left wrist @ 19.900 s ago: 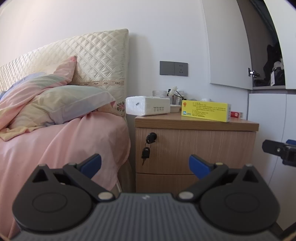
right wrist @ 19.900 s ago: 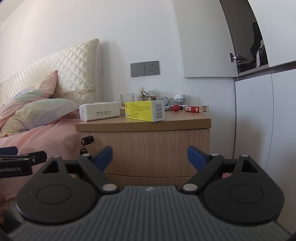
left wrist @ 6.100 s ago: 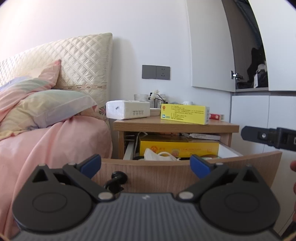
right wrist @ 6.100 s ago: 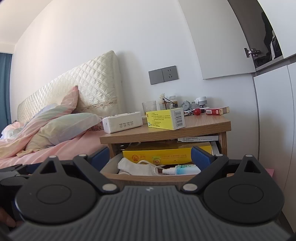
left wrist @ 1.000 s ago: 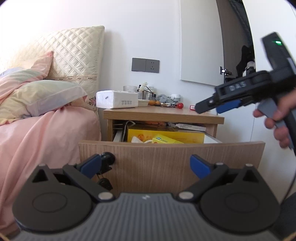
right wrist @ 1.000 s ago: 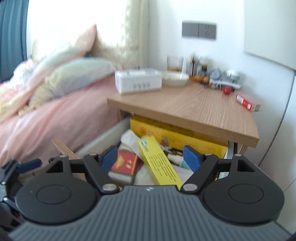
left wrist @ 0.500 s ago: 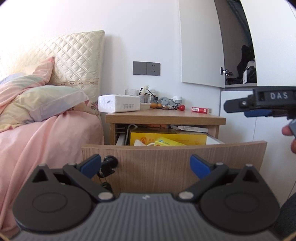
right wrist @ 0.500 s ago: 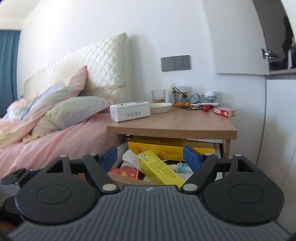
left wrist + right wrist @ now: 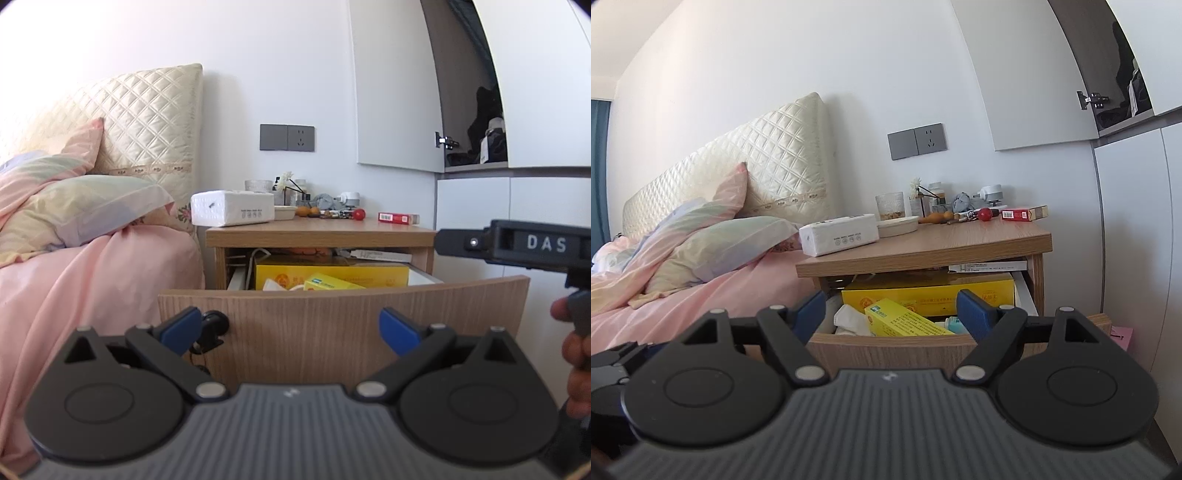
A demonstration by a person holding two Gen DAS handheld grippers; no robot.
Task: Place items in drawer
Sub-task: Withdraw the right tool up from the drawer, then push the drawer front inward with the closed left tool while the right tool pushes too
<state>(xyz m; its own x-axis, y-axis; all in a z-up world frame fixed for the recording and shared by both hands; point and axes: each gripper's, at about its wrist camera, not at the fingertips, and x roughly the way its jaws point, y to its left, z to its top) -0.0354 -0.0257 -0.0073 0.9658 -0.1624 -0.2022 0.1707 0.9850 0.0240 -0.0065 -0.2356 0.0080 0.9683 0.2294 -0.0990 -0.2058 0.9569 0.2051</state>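
Drawer (image 9: 332, 317) matt wood grain; headboard (image 9: 147, 122) quilted glossy fabric.

Bedside clutter beside a made-up bed

On the nightstand surface (image 9: 960, 236), a white tissue box (image 9: 839, 234) sits at 9 o'clock, a shallow dish (image 9: 897, 225) just beside it, a red ball (image 9: 985, 213) and red carton (image 9: 1024, 213) toward 2 o'clock; pillows (image 9: 85, 206) lean on the quilted headboard (image 9: 147, 122), a grey wall socket (image 9: 287, 137) above.

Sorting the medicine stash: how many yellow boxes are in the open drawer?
2. A large yellow box lies along the back of the drawer; a smaller yellow box leans tilted in front of it. The drawer front may hide others.
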